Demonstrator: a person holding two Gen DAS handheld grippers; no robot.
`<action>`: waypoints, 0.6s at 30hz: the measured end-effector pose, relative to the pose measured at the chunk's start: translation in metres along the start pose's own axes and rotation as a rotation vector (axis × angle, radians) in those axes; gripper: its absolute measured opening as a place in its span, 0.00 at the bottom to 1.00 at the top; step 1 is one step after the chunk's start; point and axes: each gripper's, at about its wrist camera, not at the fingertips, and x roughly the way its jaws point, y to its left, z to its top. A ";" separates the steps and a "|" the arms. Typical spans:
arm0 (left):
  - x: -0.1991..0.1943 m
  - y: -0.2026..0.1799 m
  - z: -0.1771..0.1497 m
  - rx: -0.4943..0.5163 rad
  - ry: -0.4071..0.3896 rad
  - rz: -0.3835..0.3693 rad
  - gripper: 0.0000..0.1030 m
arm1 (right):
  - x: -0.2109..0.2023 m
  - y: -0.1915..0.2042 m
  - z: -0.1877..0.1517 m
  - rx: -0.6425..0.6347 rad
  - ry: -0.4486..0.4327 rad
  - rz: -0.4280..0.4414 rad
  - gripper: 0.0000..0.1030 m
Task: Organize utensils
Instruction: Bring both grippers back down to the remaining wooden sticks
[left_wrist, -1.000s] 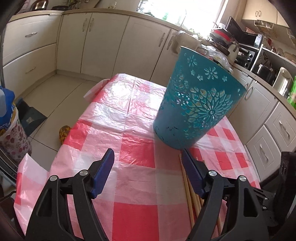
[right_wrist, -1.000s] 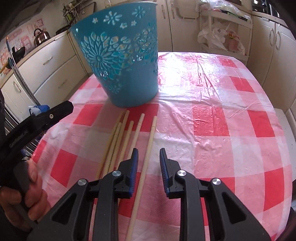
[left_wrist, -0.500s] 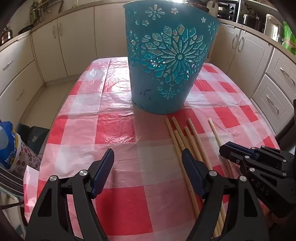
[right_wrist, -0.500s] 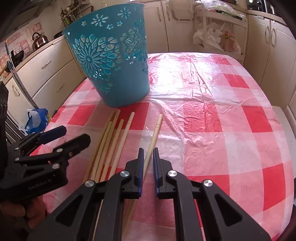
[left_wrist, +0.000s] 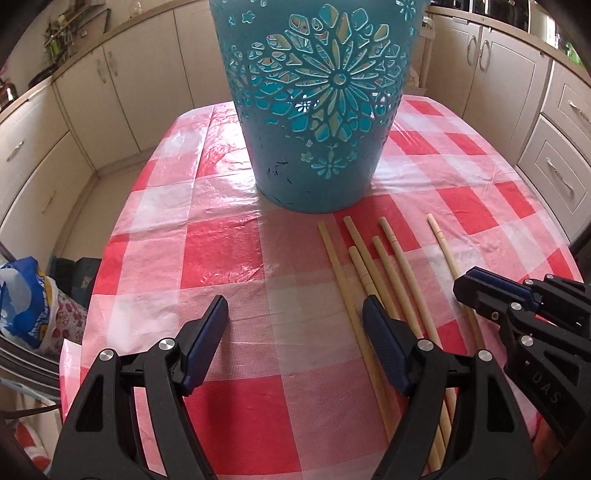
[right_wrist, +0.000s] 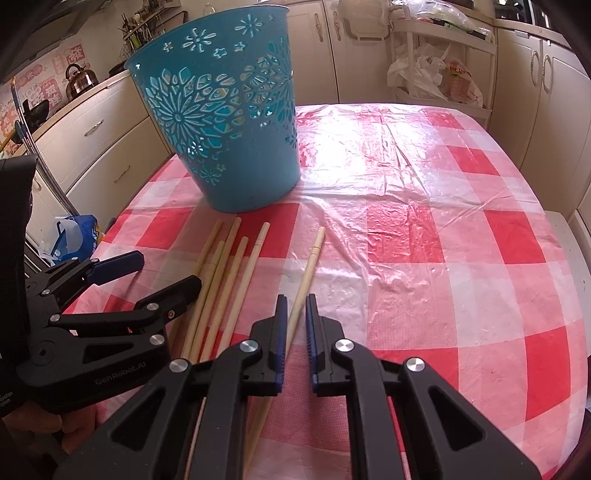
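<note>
1. The left gripper is hovering spread wide, nothing between its jaws, 5 chopsticks lying just right of it.
2. The right gripper, having just been closing, is pinching the lone chopstick before the teal basket.

Six wooden sticks counted on checked tablecloth, lower right of frame. One blue bucket seen at top centre. Two grippers counted.
</note>
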 end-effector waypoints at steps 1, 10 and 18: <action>0.001 -0.001 0.000 -0.002 -0.002 0.001 0.67 | 0.000 0.001 0.000 -0.001 0.001 0.000 0.10; 0.005 0.007 0.011 0.003 -0.006 0.002 0.51 | 0.007 0.003 0.010 -0.027 0.016 -0.011 0.11; -0.004 0.027 0.004 0.021 0.002 -0.125 0.06 | 0.000 0.009 0.001 -0.073 0.036 0.019 0.08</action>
